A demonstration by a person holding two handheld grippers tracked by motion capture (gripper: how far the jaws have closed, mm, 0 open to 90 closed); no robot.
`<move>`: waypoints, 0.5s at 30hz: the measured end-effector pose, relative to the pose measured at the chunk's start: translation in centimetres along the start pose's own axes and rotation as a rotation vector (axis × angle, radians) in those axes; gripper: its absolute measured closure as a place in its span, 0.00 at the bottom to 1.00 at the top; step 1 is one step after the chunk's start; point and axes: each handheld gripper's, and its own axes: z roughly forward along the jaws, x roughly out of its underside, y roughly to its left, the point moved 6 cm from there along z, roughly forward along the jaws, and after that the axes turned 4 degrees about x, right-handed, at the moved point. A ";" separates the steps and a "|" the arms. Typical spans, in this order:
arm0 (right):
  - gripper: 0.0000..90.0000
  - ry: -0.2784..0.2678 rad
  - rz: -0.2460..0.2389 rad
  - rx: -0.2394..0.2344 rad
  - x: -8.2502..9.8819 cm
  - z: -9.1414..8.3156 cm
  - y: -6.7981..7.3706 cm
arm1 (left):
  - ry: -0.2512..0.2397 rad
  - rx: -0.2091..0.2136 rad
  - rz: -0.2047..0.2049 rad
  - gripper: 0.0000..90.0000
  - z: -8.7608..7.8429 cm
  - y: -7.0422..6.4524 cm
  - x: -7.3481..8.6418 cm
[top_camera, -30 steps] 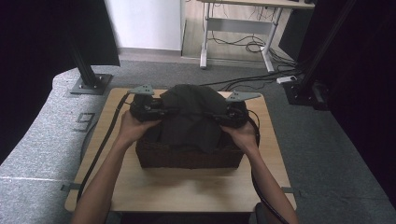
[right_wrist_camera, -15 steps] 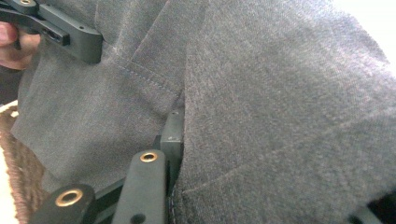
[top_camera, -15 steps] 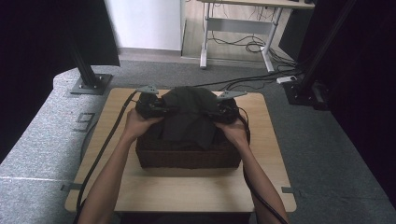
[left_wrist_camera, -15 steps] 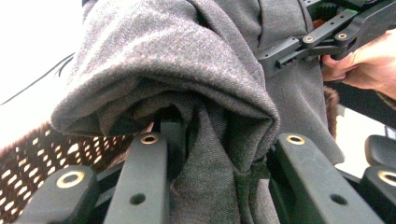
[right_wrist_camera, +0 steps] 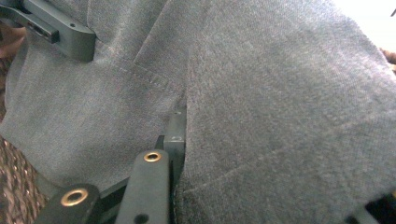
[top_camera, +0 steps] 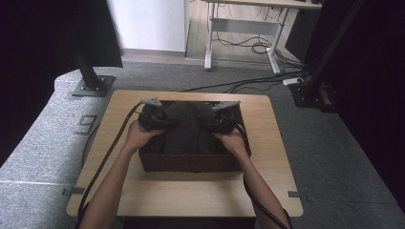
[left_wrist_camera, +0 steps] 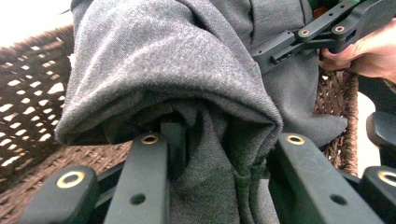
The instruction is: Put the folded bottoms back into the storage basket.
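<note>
One dark grey garment [top_camera: 188, 131], soft knit fabric with a fine fuzzy nap, a stitched seam and rolled, bunched folds, lies heaped inside the basket and stands slightly above its rim. One basket [top_camera: 191, 162]: rectangular, dark brown woven wicker, open-weave walls that let light through, seated at the middle of a pale wood-grain tabletop [top_camera: 200, 191] with rounded corners. Left gripper [top_camera: 155, 117], matte black with brass-coloured rivets and a grey three-cornered plate on top, sits at the basket's left end; its fingers [left_wrist_camera: 149, 177] are pinched on a thick fold of the garment, cloth packed between them. Right gripper [top_camera: 220, 117], same make, sits at the basket's right end; its fingers [right_wrist_camera: 152, 182] are buried in the garment with cloth wrapped over them, clamped on the fabric. Black cables trail from both grippers past the basket's near corners along the person's forearms.
</note>
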 end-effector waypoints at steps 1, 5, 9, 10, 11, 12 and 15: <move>0.71 0.009 0.006 0.004 0.2 -0.1 -0.1 | 0.001 0.006 -0.004 0.75 0.3 0.0 0.0; 0.71 0.052 0.029 0.017 0.9 -0.6 -0.9 | 0.057 0.006 -0.023 0.75 1.8 -0.4 0.0; 0.71 0.112 0.047 0.033 1.3 -0.3 -1.4 | 0.133 -0.059 -0.055 0.74 2.5 0.0 0.5; 0.71 0.123 0.050 0.035 1.3 0.1 -1.3 | 0.150 -0.075 -0.055 0.74 2.4 0.1 0.6; 0.70 0.131 0.052 0.037 1.3 0.4 -1.3 | 0.164 -0.101 -0.057 0.74 2.4 0.2 0.7; 0.69 0.139 0.048 0.039 1.3 0.8 -1.2 | 0.180 -0.125 -0.060 0.73 2.3 0.4 0.8; 0.65 0.159 0.054 0.054 1.0 1.6 -1.1 | 0.246 -0.211 -0.074 0.70 2.3 1.0 1.4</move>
